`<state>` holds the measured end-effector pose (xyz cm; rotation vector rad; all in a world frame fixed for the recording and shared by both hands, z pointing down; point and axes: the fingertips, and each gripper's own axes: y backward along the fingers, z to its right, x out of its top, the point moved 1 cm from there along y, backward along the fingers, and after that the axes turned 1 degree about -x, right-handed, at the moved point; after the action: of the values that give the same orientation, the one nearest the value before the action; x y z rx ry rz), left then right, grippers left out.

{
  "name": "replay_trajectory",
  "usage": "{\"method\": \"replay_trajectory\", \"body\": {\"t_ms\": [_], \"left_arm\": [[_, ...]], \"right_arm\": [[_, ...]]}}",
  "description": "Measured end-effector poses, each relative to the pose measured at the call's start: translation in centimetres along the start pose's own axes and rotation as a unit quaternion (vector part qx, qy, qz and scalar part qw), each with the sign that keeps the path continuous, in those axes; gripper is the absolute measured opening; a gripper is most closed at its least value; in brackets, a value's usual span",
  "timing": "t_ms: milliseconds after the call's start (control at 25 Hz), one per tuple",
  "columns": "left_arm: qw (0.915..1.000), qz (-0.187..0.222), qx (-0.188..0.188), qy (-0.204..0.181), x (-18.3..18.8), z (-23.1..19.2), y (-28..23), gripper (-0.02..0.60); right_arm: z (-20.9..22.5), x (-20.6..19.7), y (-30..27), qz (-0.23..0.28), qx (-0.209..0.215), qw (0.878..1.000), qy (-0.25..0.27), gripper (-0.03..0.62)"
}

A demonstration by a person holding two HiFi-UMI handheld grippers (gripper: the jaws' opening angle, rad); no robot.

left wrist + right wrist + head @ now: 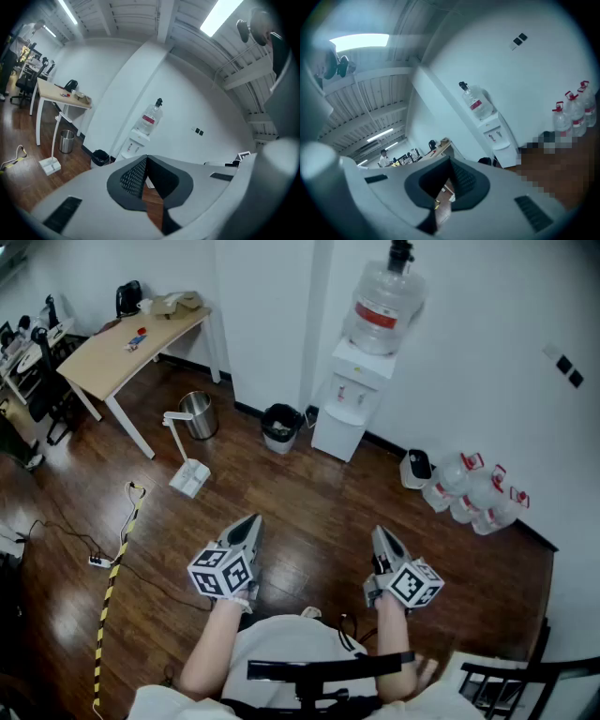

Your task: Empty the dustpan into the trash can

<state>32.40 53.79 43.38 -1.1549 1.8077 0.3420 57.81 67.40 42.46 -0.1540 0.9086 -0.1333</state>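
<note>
The white dustpan (190, 476) stands on the wooden floor with its long handle upright; it is also in the left gripper view (49, 165). Just beyond it is a silver trash can (199, 415) (66, 140), and a black trash can (281, 427) (99, 157) sits against the wall. My left gripper (253, 519) (146, 158) and right gripper (380, 532) (450, 161) are held out in front of the person's body, well short of the dustpan. Both are shut with nothing between their jaws.
A wooden desk (131, 348) stands at the far left, a water dispenser (352, 399) by the wall, and spare water bottles (473, 493) at the right. A yellow-black strip (117, 559) and cables lie on the floor at the left. A black chair (506, 681) is near right.
</note>
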Motion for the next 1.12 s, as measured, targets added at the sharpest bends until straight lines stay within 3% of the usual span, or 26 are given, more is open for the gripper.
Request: {"method": "replay_trajectory", "body": {"t_ms": [240,400,840,1120], "left_arm": [[0.9966,-0.009,0.036,-0.074,0.5,0.9,-1.8,-0.011],[0.9927,-0.009,0.07,-0.098,0.5,1.1,-2.2,-0.01],[0.9861,0.013,0.145,-0.08,0.3,-0.3,1.8,-0.009],[0.9812,0.03,0.185,-0.044,0.3,-5.3,5.6,-0.009]], "right_arm": [[1.9,0.9,-1.0,-0.021,0.009,1.0,0.02,0.012],[3.0,0.7,-2.3,-0.05,0.027,0.997,0.054,0.012],[-0.5,0.1,-6.7,-0.068,0.128,0.985,0.092,0.014],[-4.3,-3.3,-10.9,-0.098,0.173,0.974,0.108,0.025]]}}
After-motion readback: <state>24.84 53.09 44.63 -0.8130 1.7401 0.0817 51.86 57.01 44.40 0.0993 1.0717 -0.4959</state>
